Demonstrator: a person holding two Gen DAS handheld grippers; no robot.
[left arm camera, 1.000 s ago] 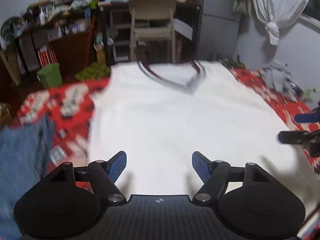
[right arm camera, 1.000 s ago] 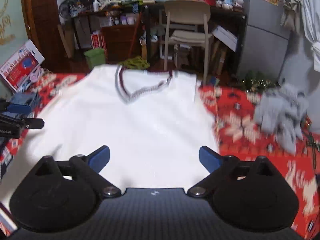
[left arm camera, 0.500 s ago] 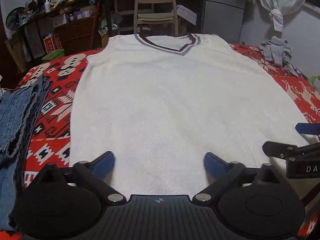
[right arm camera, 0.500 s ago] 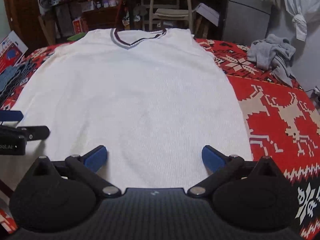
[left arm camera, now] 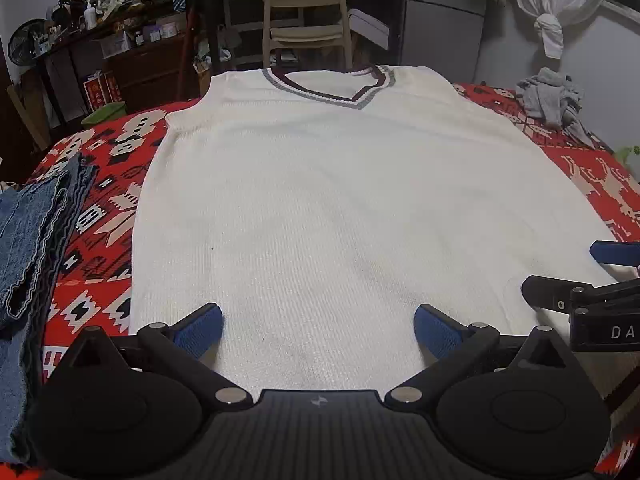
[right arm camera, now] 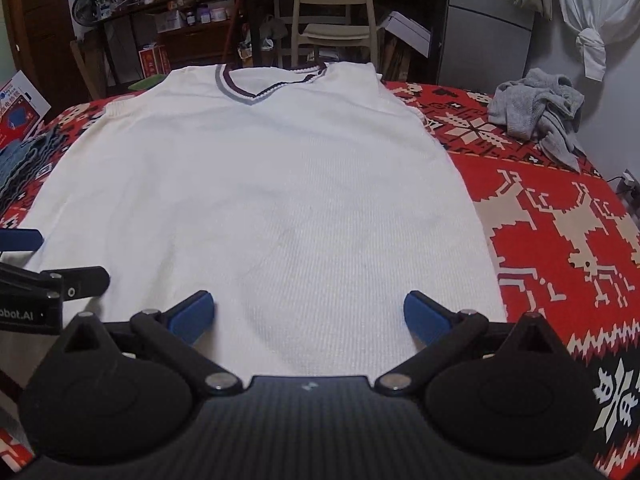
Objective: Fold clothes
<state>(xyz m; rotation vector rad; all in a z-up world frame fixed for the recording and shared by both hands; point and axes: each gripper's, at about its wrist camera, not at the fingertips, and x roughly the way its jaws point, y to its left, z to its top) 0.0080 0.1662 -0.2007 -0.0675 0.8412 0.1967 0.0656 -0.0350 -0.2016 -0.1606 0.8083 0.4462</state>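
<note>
Hovering both spread, empty hand-held grippers, left (left arm camera: pixel 318 330) and right (right arm camera: pixel 308 316), at the flat white vest's (left arm camera: pixel 340 208) hem; either side edge could fold inward.

vest (left arm camera: pixel 340 208) white, maroon-grey collar | blanket (right arm camera: pixel 560 216) red, cream deer | jeans (left arm camera: pixel 28 232) blue

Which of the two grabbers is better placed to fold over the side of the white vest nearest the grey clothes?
Probably the right gripper: it sits open by the white vest hem, closer to that edge.
</note>
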